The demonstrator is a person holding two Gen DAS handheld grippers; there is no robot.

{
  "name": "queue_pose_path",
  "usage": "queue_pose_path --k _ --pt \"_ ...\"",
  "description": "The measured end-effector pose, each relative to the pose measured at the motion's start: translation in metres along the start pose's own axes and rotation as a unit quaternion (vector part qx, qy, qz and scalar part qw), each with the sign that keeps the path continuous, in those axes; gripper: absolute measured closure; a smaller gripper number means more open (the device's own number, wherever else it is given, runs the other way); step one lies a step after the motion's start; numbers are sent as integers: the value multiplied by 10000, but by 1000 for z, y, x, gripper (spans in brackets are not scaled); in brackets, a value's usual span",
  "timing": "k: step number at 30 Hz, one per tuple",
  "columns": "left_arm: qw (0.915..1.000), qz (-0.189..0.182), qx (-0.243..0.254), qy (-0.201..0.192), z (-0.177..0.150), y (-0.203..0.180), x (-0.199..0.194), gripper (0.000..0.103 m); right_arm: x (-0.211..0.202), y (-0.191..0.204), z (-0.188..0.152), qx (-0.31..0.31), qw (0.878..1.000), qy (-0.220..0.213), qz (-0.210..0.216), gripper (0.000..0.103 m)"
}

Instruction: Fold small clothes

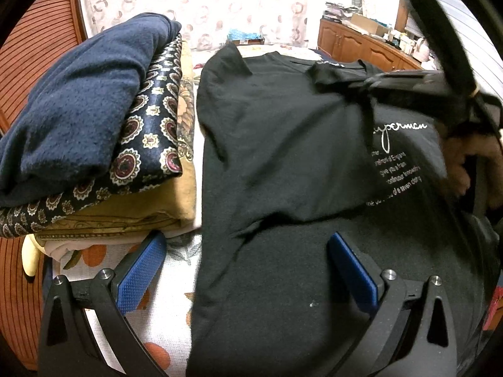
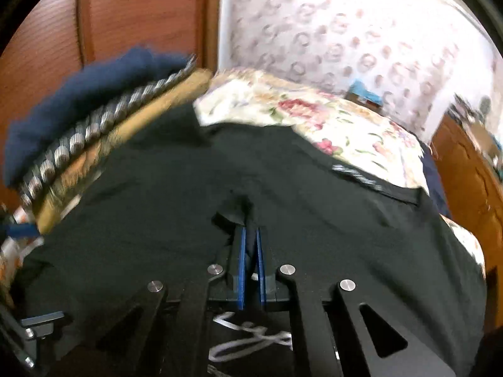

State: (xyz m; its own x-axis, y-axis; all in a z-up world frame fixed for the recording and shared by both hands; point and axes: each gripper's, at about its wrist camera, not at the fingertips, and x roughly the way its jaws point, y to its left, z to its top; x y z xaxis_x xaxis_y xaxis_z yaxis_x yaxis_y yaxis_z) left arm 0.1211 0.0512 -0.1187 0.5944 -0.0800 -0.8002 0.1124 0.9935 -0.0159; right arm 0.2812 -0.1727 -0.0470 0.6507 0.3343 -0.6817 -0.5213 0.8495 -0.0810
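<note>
1. A pile (image 1: 94,132) of folded clothes sits on my left.
2. The shirt (image 1: 283,163) lies on the bed (image 2: 314,110), half folded.
3. My right gripper (image 2: 250,235) pinches its sleeve.
4. My left gripper (image 1: 245,267) is spread wide, empty.

The T-shirt (image 1: 283,157) is black with white lettering. Beside it, a stack holds a navy fleece (image 1: 78,94), a dark medallion-print cloth (image 1: 151,144) and a mustard cloth (image 1: 141,210). The bedsheet (image 2: 330,116) is cream with red flowers.
</note>
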Motion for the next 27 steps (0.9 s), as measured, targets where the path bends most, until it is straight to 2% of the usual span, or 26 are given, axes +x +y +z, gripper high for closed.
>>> queue_pose_path --k 2,5,6,7,9,11,13,15,21,23,27 --pt "10000 2 1 1 0 0 0 0 -7 -17 -2 210 9996 -91 -193 97" --pt "10000 7 -1 0 0 0 0 0 -9 -33 -6 533 9986 -18 -31 93" --pt "10000 10 0 0 0 0 0 0 -7 -33 -8 561 9984 44 54 82" --pt "10000 10 0 -1 -1 0 0 0 -5 -33 -8 541 9985 99 2 76" --pt "10000 11 1 0 -1 -1 0 0 -6 -30 -10 484 9988 34 -97 57" --pt "10000 11 0 -1 -1 -1 0 0 -4 -27 -6 501 9987 -19 -10 53" --pt "10000 11 0 0 -1 -1 0 0 -10 -25 -9 580 9983 -54 8 53" --pt "10000 12 -1 0 -1 -1 0 0 -26 -29 -17 570 9979 -164 251 53" --pt "9998 141 33 -121 -2 -3 -4 0 -66 -17 -53 244 9979 -278 533 53" --pt "9992 224 77 -329 -2 -5 -12 0 -81 -17 -68 190 9978 -352 528 53" --pt "9957 153 -10 -910 -3 -11 -33 0 -109 -30 -86 169 9972 -645 330 53"
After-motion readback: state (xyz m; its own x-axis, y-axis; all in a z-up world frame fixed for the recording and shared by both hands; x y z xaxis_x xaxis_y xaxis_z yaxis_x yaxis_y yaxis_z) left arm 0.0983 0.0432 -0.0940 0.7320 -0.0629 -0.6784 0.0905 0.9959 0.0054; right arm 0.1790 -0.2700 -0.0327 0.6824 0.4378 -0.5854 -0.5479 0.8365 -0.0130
